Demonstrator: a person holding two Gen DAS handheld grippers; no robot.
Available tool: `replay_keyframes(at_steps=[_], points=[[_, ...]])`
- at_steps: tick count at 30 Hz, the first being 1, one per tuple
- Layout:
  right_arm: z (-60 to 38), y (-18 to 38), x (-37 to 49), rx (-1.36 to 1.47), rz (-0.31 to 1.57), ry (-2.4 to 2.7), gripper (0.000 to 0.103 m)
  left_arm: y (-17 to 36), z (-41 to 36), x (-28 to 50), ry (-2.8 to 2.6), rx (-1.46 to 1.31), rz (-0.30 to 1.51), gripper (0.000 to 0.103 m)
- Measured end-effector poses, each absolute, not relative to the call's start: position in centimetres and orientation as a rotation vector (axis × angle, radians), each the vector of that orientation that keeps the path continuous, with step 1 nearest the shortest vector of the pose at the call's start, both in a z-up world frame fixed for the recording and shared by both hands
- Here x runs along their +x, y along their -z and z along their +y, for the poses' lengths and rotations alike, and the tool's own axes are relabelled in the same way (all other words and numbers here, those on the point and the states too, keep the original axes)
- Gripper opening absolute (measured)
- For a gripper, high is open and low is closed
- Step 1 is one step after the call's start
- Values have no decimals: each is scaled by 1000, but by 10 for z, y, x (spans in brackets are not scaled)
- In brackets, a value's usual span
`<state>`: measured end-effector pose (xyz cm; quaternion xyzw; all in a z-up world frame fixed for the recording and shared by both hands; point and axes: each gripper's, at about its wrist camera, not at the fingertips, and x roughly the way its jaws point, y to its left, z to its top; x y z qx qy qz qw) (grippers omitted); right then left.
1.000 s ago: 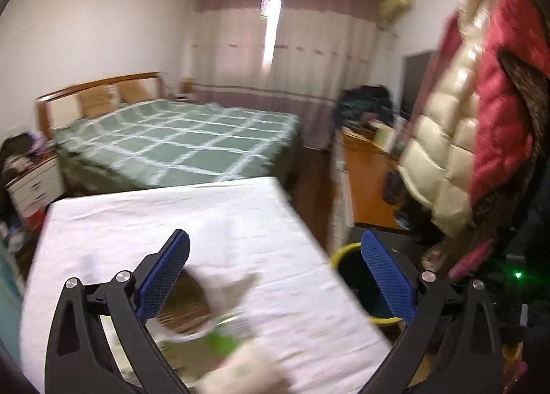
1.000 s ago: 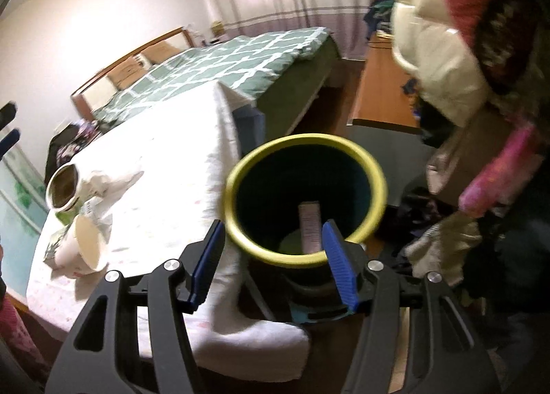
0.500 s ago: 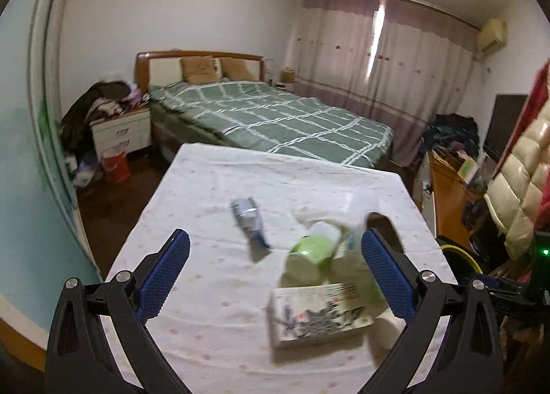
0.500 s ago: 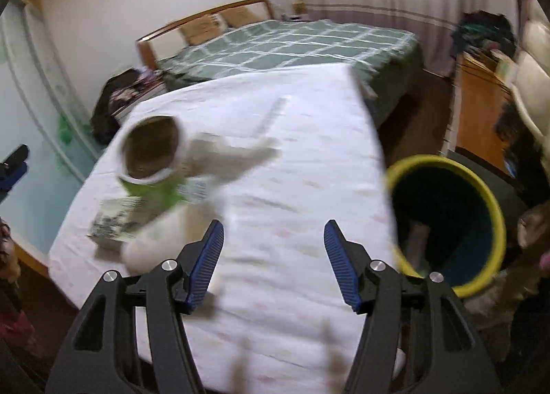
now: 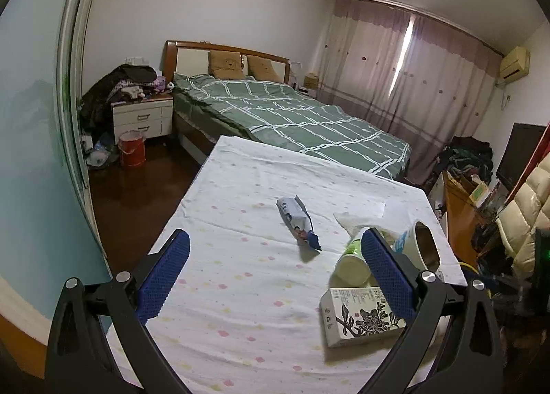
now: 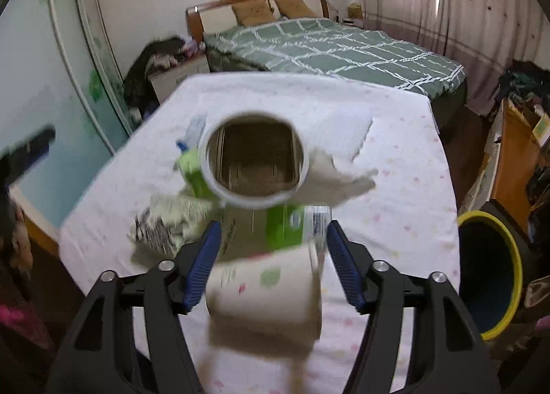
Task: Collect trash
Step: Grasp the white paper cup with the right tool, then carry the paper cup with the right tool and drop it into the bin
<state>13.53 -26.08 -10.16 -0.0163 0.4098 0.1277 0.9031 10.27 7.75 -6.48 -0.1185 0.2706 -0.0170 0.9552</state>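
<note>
Trash lies on a table under a white dotted cloth (image 5: 240, 291): a blue and white wrapper (image 5: 297, 222), a crumpled tissue (image 5: 357, 218), a green and white cup (image 5: 349, 261) on its side, an open-mouthed canister (image 5: 424, 249) and a flower-print box (image 5: 357, 322). My left gripper (image 5: 275, 268) hovers open and empty over the near cloth, left of the pile. My right gripper (image 6: 273, 263) is opening; a blurred paper cup (image 6: 264, 291) lies between its fingers, the pads not pressing it. Behind stand the canister (image 6: 256, 164), tissue (image 6: 338, 179) and box (image 6: 161, 225).
A yellow-rimmed dark bin (image 6: 491, 277) stands on the floor off the table's right edge. A green checked bed (image 5: 292, 119) lies beyond the table, and a wooden desk (image 5: 460, 208) with hanging jackets is at the right. My left gripper (image 6: 31, 150) shows blurred at far left.
Both views have swung from the yellow bin to the table and its trash. The right jaws have widened, and the paper cup now sits between them.
</note>
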Motion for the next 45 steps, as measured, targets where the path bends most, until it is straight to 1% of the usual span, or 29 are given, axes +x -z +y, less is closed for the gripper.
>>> replay_keyframes(at_steps=[1, 3, 5, 6, 10, 18, 19, 20, 23, 31, 38, 45], points=[[-259, 104, 130, -54, 845, -248, 73, 68, 79, 105, 42, -250, 555, 98], [-256, 107, 120, -90, 831, -228, 86, 72, 77, 110, 57, -259, 571, 98], [-253, 111, 114, -120, 825, -214, 94, 77, 73, 113, 80, -258, 586, 98], [-250, 114, 113, -140, 830, -216, 95, 79, 72, 114, 86, -257, 590, 98], [-243, 133, 115, -153, 886, -224, 95, 84, 65, 114, 118, -254, 597, 98], [-249, 147, 118, -117, 908, -205, 94, 93, 60, 112, 139, -253, 624, 98], [-249, 147, 118, -110, 908, -210, 90, 94, 58, 113, 144, -251, 628, 98], [-250, 148, 119, -100, 912, -214, 80, 95, 56, 113, 148, -249, 632, 98], [-256, 149, 121, -68, 935, -231, 80, 98, 50, 114, 158, -240, 645, 98], [-278, 133, 110, 4, 890, -230, 80, 111, 24, 116, 234, -195, 685, 98], [-341, 112, 108, 63, 795, -67, 80, 152, -10, 117, 390, -166, 811, 98], [-439, 122, 119, 153, 783, 185, 80, 169, -30, 118, 435, -106, 827, 98]])
